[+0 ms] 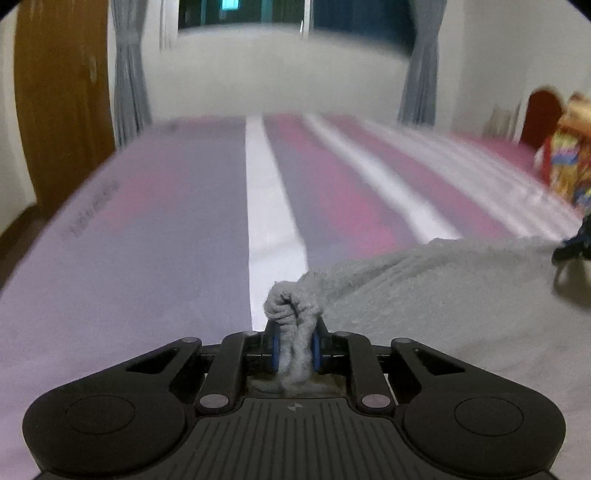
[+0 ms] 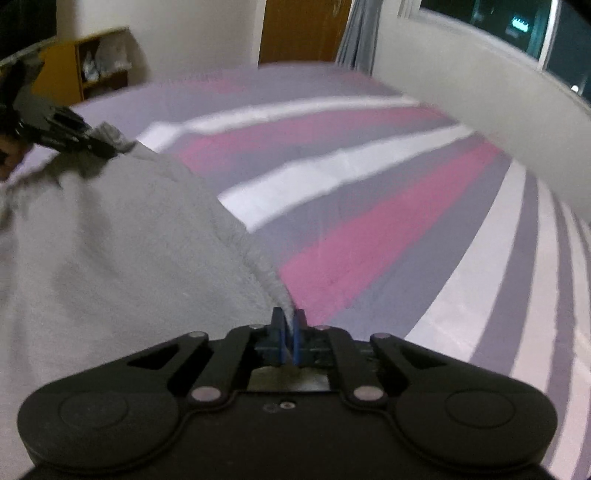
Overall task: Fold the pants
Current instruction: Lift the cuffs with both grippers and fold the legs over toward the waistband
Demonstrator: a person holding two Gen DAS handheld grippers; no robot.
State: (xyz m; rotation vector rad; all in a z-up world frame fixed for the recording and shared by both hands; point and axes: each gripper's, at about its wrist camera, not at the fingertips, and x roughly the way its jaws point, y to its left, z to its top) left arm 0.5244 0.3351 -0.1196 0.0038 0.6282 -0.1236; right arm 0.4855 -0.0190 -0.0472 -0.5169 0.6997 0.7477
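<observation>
1. L gripper (image 1: 295, 345) is clamping a bunched wad of the pants (image 1: 424, 288); R gripper (image 2: 290, 332) is pinching a thin edge.
2. Pants are lying over the bed (image 1: 147, 229), w/ one edge stretching between both grips.
3. Fabric's looking soft, fleecy, light and floppy, so probably sagging. Best hold: edges or corners, as now.

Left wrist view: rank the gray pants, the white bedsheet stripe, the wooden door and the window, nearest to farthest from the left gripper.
1. Gray pants, bunched in the left gripper jaws.
2. White bedsheet stripe, straight ahead.
3. Wooden door, far left.
4. Window, top centre.
</observation>
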